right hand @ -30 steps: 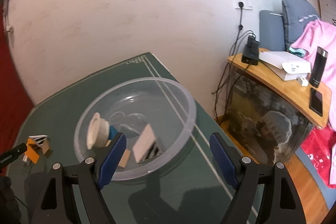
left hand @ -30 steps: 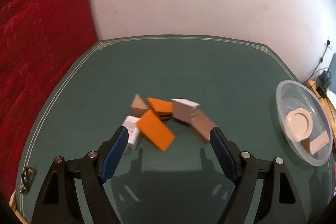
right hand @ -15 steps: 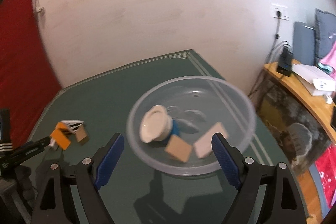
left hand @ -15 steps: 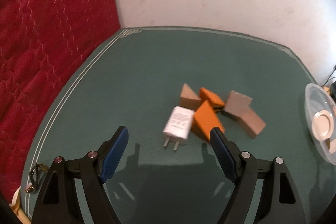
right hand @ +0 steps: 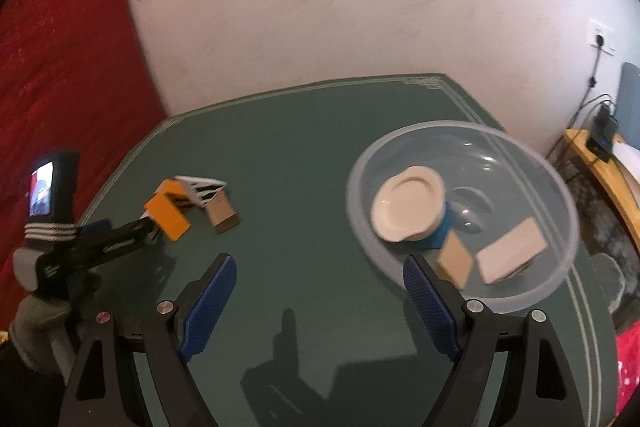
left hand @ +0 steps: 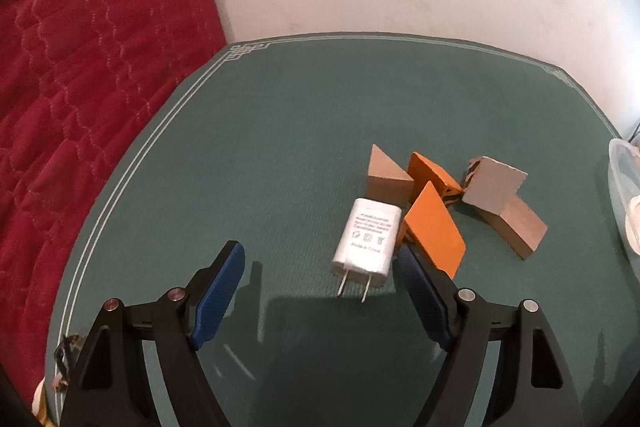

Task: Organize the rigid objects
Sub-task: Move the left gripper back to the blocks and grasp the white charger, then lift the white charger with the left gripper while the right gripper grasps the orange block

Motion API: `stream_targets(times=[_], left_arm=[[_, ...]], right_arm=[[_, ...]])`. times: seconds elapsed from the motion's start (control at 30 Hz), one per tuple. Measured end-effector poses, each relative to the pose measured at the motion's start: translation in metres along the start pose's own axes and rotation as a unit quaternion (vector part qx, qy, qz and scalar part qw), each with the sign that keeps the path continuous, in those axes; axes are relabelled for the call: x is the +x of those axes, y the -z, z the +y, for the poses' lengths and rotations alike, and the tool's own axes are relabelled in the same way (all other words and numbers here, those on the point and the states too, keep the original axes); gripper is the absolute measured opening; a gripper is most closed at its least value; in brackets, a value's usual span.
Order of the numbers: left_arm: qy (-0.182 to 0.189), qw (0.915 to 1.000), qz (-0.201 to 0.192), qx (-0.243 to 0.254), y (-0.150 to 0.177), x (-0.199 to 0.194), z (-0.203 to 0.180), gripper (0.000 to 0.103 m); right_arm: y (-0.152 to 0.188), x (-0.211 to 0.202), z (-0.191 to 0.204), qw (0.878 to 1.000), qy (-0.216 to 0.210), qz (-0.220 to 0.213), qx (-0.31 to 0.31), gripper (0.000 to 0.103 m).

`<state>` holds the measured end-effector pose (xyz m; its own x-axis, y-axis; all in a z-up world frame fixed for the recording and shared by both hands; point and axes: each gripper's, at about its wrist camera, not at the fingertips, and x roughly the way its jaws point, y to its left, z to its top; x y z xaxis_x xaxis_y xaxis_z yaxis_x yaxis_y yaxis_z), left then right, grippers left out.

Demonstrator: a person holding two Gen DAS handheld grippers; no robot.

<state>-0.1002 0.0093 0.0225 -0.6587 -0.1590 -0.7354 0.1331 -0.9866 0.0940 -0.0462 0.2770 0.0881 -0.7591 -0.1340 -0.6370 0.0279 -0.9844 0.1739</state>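
A white plug charger (left hand: 368, 237) lies prongs toward me on the green table (left hand: 280, 115). It sits between the fingers of my left gripper (left hand: 320, 255), close to the right finger and untouched; the jaws are closing slightly. Behind it are two orange blocks (left hand: 436, 231), a wooden wedge (left hand: 386, 175), a grey cube (left hand: 494, 183) and a brown block (left hand: 520, 227). My right gripper (right hand: 319, 261) hangs open and empty over bare table, left of the clear bowl (right hand: 460, 126). The bowl holds a white lid (right hand: 408, 209), a wooden block (right hand: 454, 261) and a white block (right hand: 510, 255).
A red quilted cloth (left hand: 80, 87) borders the table's left side and a white wall stands behind. A small dark tangle (left hand: 64, 359) lies at the near left corner. A wooden shelf (right hand: 596, 167) with cables stands to the right. A gloved hand (right hand: 36, 311) holds the left gripper.
The left gripper has moved in and down, so the charger now lies between its fingers. The right gripper has swung left, and the bowl has shifted to the right of its view.
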Motion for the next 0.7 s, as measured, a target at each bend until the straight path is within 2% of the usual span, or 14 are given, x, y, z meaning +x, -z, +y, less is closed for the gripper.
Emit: stream_targets(times=[0.27,0.37,0.43,0.6,0.7], left_arm=[[0.01,0.9999,0.014,0.003,-0.004,0.014,-0.004,0.059],[0.022,0.9996,0.017,-0.004,-0.001,0.016,-0.002,0.047],[0.032,0.9993,0.018,-0.008,-0.001,0.016,0.0,0.032],[0.04,0.9987,0.018,-0.024,-0.002,0.015,0.01,0.031],[0.037,0.9989,0.003,-0.029,-0.003,0.005,0.012,0.031]], right_arm=[[-0.002,0.013,0.022,0.999,-0.025,0.023,-0.021,0.088],[-0.002,0.022,0.031,0.998,-0.031,0.034,-0.032,0.088],[-0.001,0.026,0.036,0.998,-0.033,0.041,-0.037,0.088],[0.0,0.039,0.052,0.996,-0.045,0.061,-0.054,0.088],[-0.001,0.047,0.064,0.994,-0.052,0.065,-0.069,0.088]])
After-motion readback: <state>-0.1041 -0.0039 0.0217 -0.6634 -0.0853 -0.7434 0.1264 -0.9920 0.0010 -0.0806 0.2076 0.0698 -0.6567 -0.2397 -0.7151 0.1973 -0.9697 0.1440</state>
